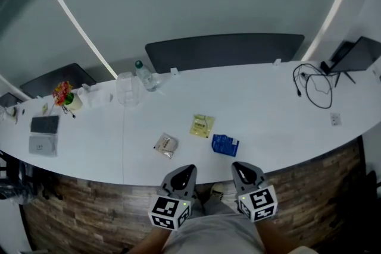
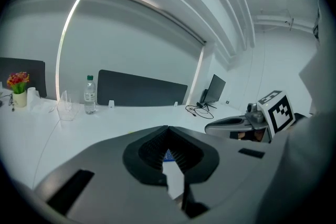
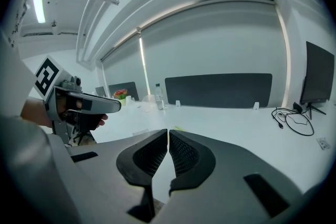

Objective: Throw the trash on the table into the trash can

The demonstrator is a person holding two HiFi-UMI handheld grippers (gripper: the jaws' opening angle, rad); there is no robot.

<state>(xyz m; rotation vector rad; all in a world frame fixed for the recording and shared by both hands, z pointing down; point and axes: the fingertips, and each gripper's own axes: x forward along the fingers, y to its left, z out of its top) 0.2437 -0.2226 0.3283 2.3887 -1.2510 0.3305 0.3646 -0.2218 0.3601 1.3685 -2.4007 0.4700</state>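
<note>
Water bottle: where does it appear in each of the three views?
Head view: water bottle, left of centre, at the table's far edge.
Left gripper view: left side, mid-height.
Right gripper view: small, just left of centre.
Shared landmark: the dark panel to its right.

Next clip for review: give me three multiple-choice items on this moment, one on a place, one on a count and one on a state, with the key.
1. In the head view, where does the blue packet lie from the yellow packet?
A) right and nearer the person
B) left and farther away
C) on top of it

2. How many trash packets lie mid-table?
A) one
B) three
C) five

3. The right gripper has its jaws:
A) wide apart
B) closed on a packet
C) together, empty

Key:
1 A, it sits lower right of the yellow one.
2 B, there are the blue, the yellow and a tan packet.
3 C, the jaws meet with nothing between them.
</note>
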